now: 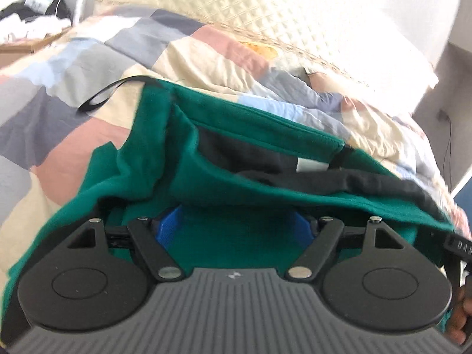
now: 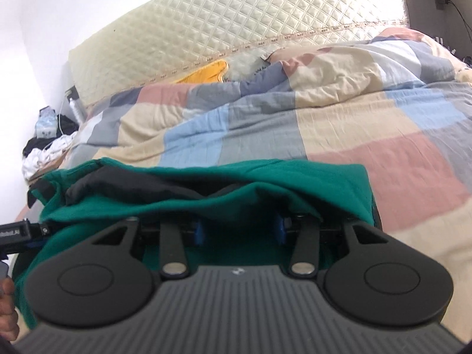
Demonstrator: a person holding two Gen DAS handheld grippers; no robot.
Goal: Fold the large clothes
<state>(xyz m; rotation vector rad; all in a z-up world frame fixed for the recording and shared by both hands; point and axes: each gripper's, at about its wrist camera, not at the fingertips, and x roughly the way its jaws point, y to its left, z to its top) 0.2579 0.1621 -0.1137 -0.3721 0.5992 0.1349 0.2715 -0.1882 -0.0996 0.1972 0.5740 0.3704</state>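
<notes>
The green garment [image 1: 206, 159] with its dark lining lies bunched over the fronts of both grippers, above a patchwork duvet [image 2: 339, 135] of pink, cream, blue and grey squares. In the left wrist view a small white tag [image 1: 309, 165] sits inside the dark lining; any print on it is too small to read. A black strap [image 1: 97, 100] trails off the garment's far edge onto the duvet.

The left gripper [image 1: 233, 230] has cloth draped across its blue fingers [image 1: 169, 230], which stand wide apart; whether they pinch the fabric I cannot tell. The right gripper [image 2: 240, 230] shows narrower-set blue fingers [image 2: 199, 233] with green cloth between them, perhaps clamped, though the fold hides the contact.

Letters on the neighbouring gripper's side read partly "DA".

Beyond the garment's far edge the duvet lies open up to the quilted cream headboard [image 2: 236, 14], with a yellow item [image 2: 206, 73] at its foot.
</notes>
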